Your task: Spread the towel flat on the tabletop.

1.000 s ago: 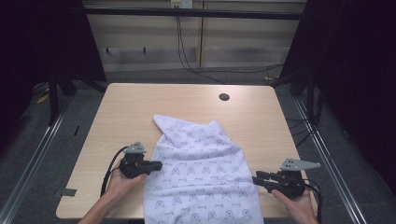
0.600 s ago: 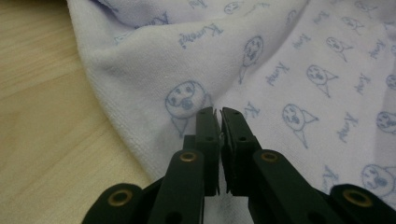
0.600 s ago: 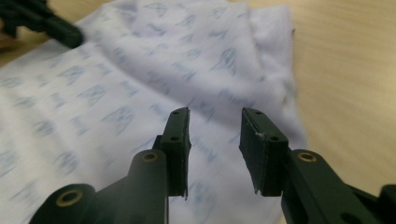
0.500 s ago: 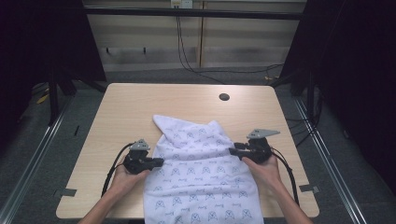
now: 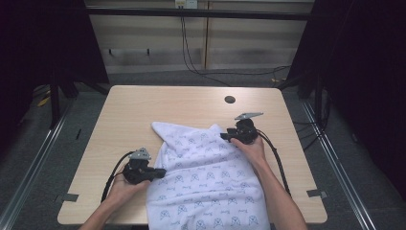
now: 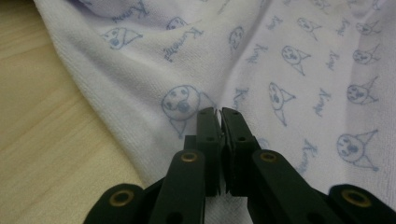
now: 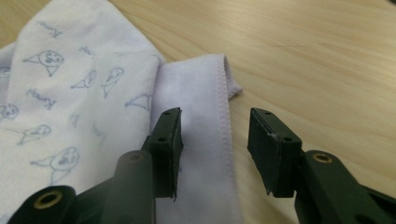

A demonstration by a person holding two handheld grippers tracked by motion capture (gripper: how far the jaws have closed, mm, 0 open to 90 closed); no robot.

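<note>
A white towel (image 5: 206, 177) printed with small blue cartoon faces lies spread on the wooden table (image 5: 143, 105) and hangs over its near edge. My left gripper (image 5: 160, 171) rests at the towel's left edge. In the left gripper view its jaws (image 6: 219, 113) are pressed together on a small pucker of the towel (image 6: 289, 56). My right gripper (image 5: 225, 136) is at the towel's far right corner. Its jaws have just been opening, and in the right gripper view they (image 7: 215, 140) stand apart over the towel's hemmed edge (image 7: 223, 112) without pressing on it.
A dark round hole (image 5: 230, 99) sits in the tabletop beyond the right gripper. Bare wood lies to the left and far side of the towel. Black cables trail from both grippers toward the near edge. Dark frame posts stand at both sides of the table.
The right hand has moved from the table's near right corner forward and leftward to the towel's far right corner, its jaws wider apart. The left gripper has stayed at the towel's left edge.
</note>
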